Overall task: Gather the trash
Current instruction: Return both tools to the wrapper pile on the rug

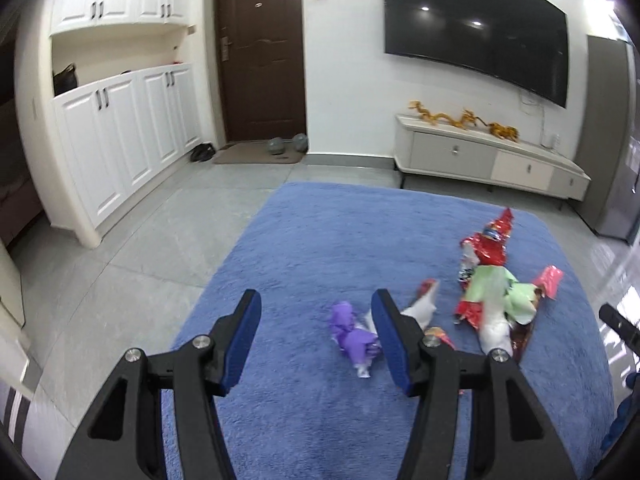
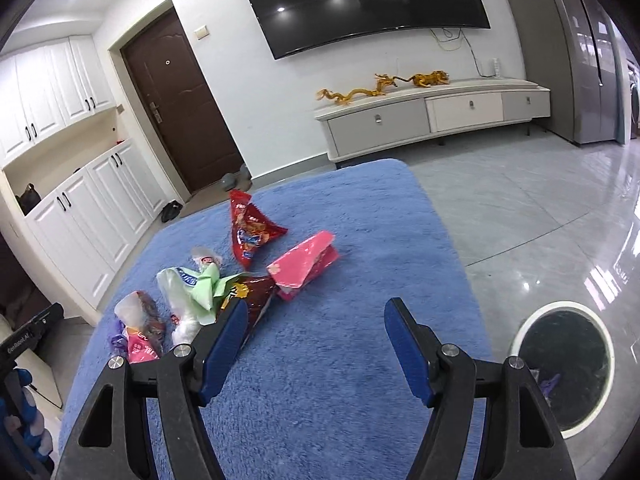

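Crumpled wrappers lie scattered on a blue rug (image 1: 320,240) (image 2: 340,360). In the left wrist view a purple wrapper (image 1: 352,332) lies just ahead, between the fingers of my left gripper (image 1: 316,306), which stands open and holds nothing. A red snack bag (image 1: 490,244) (image 2: 250,232), a light green paper (image 1: 496,292) (image 2: 208,288), a pink packet (image 1: 550,280) (image 2: 302,264) and a dark red bag (image 2: 256,300) lie further right. My right gripper (image 2: 314,314) hovers open over bare rug, the pile to its left. A round white-rimmed bin (image 2: 566,364) stands on the floor at lower right.
A white TV cabinet (image 1: 480,152) (image 2: 432,116) with gold dragon figures runs along the far wall under a wall television. A brown door (image 1: 260,52), a doormat and white cupboards (image 1: 124,132) stand to the left. Grey tiled floor (image 2: 540,216) surrounds the rug.
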The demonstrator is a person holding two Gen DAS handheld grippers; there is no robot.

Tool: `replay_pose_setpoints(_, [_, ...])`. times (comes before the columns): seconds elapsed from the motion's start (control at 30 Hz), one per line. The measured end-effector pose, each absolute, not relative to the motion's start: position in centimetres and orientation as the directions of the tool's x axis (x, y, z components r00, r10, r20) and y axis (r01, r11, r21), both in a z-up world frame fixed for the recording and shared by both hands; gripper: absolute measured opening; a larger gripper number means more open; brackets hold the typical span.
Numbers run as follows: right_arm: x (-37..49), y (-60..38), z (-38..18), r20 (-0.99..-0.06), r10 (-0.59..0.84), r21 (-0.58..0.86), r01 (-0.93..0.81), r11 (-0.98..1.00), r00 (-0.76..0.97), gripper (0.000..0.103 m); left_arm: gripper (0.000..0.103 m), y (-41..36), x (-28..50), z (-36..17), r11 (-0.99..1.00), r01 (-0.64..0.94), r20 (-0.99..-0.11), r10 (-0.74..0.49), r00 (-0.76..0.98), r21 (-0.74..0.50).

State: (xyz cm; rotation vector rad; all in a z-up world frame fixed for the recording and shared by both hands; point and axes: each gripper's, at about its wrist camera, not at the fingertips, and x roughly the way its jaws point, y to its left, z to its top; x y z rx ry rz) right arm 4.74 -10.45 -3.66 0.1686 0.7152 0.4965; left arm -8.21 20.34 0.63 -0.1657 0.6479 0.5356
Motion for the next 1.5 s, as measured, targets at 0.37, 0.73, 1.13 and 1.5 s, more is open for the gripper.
replay_pose_setpoints(0.37, [4.7, -11.0, -5.2, -0.604, 0.482, 0.316, -0.364, 0.876, 0.635, 0.069, 0.056, 19.0, -8.0, 0.4, 0.852, -0.523, -0.622, 0.431, 0.654, 0.041])
replay_pose_setpoints(0.73, [5.3, -9.4, -5.2, -0.615, 0.441, 0.252, -0.368, 0.895, 0.653, 0.069, 0.056, 21.7, -7.8, -1.1, 0.814, -0.581, -0.625, 0.459, 0.632, 0.011])
replay_pose_setpoints(1.13, [6.7, -7.1, -6.0, -0.648, 0.425, 0.223, -0.377, 0.899, 0.632, 0.069, 0.056, 25.1, -7.8, -2.8, 0.771, -0.637, -0.633, 0.486, 0.602, -0.014])
replay_pose_setpoints(1.5, [7.4, -6.1, -6.5, -0.668, 0.419, 0.211, -0.384, 0.899, 0.615, 0.069, 0.056, 26.5, -7.8, -3.7, 0.757, -0.652, -0.65, 0.472, 0.596, -0.048])
